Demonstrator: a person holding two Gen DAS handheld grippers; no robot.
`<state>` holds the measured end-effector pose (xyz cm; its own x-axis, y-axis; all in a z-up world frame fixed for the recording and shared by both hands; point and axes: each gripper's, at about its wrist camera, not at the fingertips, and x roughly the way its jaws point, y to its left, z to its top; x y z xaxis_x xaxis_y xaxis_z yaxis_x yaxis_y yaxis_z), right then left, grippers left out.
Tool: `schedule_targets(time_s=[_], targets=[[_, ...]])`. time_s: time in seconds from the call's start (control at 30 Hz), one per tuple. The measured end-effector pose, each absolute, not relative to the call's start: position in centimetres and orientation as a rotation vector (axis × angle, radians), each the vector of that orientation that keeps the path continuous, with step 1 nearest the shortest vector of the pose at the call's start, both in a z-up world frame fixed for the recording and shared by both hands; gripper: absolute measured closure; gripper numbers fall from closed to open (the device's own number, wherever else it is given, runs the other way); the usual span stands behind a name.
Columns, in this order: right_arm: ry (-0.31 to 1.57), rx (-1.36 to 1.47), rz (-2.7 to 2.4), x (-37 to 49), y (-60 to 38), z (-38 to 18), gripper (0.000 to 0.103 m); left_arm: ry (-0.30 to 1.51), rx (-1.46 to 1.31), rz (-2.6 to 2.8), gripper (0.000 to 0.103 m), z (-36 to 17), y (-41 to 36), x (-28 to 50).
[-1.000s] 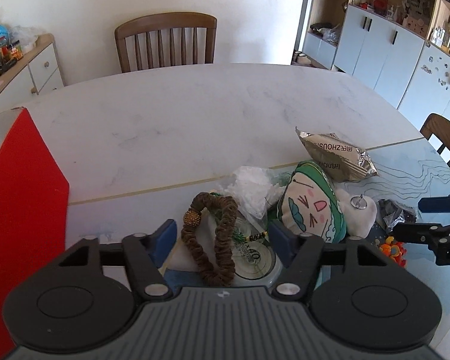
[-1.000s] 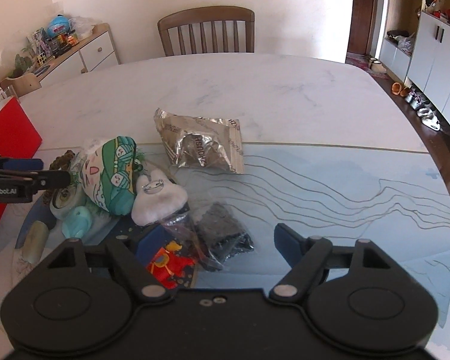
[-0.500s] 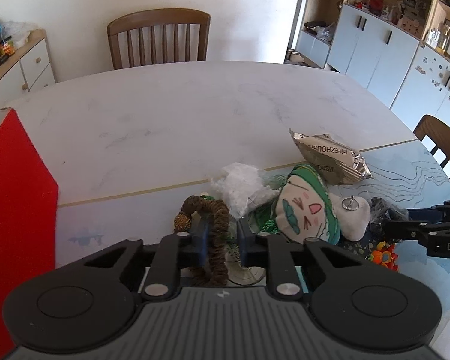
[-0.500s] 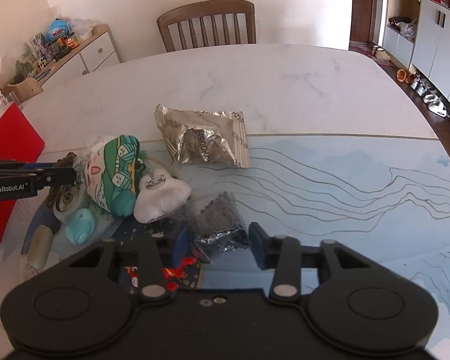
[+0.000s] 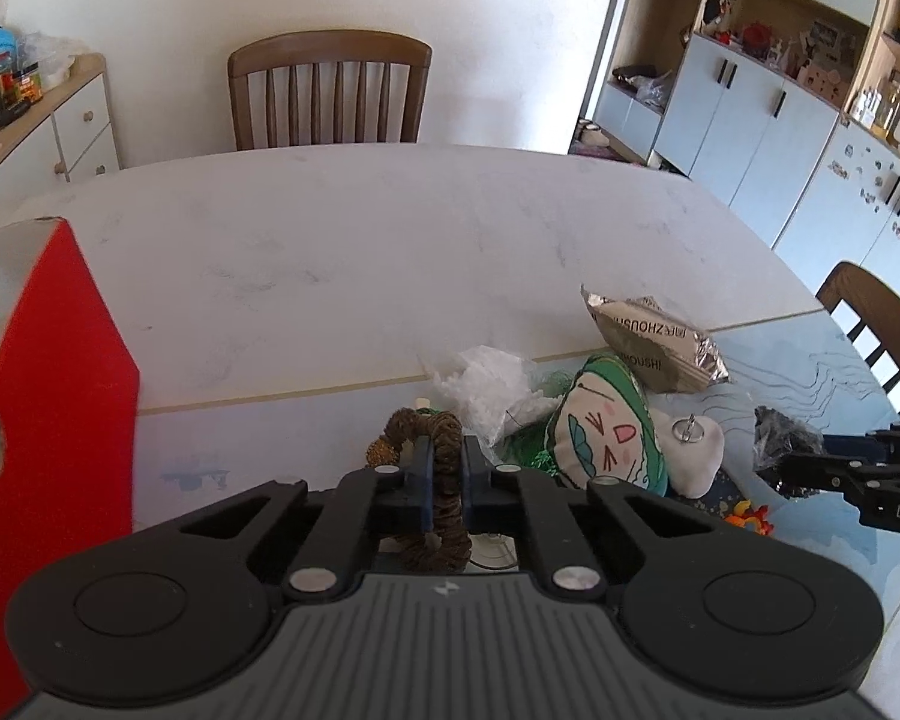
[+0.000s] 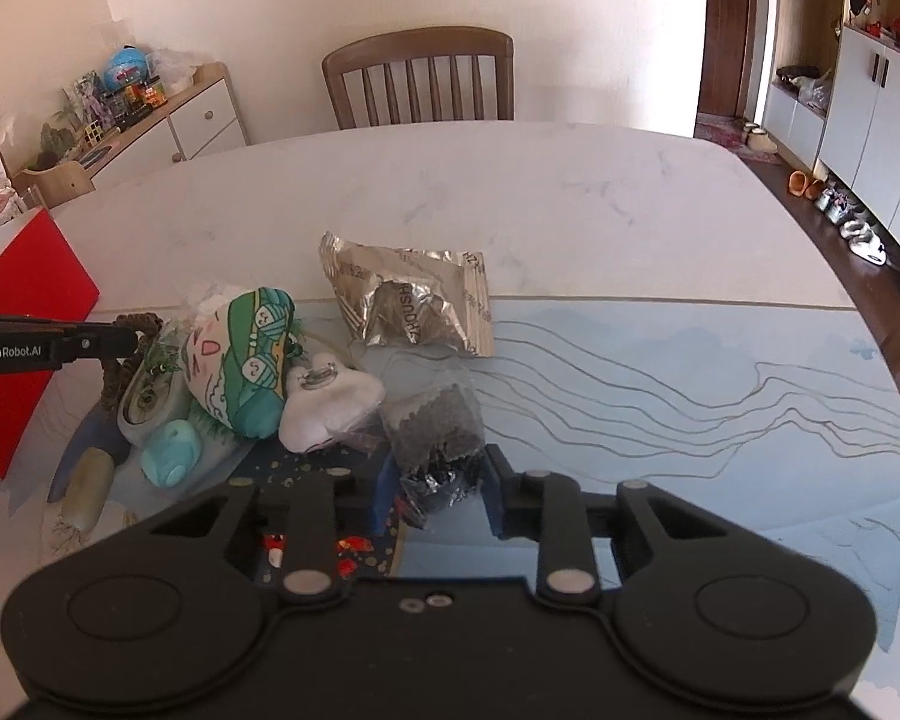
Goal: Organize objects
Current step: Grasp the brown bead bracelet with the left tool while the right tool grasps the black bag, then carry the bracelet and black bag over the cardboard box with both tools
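A: Left wrist view first: why did everything crowd one end of the tabletop [image 5: 342, 252]?

B: It looked like an unsorted heap; the red box [image 5: 54, 372] stood just beside it, probably the destination.

A: And the cat pillow [image 5: 606, 432]?

B: It lay untouched, between the foil bag [image 5: 654, 342] and the brown bead bracelet [image 5: 444, 450].

A: Who held the bracelet?

B: The left gripper [image 5: 447, 468] was clenched on one side of the loop, so the rest could hang free on lifting.

A: And the right?

B: The right gripper [image 6: 435, 486] was grasping the clear packet of dark bits [image 6: 438, 420] by its lower end, at the heap's near edge.
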<state>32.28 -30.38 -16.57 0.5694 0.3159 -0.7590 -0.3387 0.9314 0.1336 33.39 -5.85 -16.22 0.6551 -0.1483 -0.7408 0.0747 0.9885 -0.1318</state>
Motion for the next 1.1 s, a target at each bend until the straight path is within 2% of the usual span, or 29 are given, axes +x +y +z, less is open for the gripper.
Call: schedule_targets(time_s=[0.53,1.1], targets=[[0.814,-0.012,0.419,28.5,-30.1,-11.2,0.075,0.815,-0.227,-0.183,0.095,-11.8,-3.6,30.0],[0.759,-0.068,0.56,24.6,-21.9,-5.1,0.075,0.774,-0.276,-0.162,0.095,-5.4,2.3,24.3]])
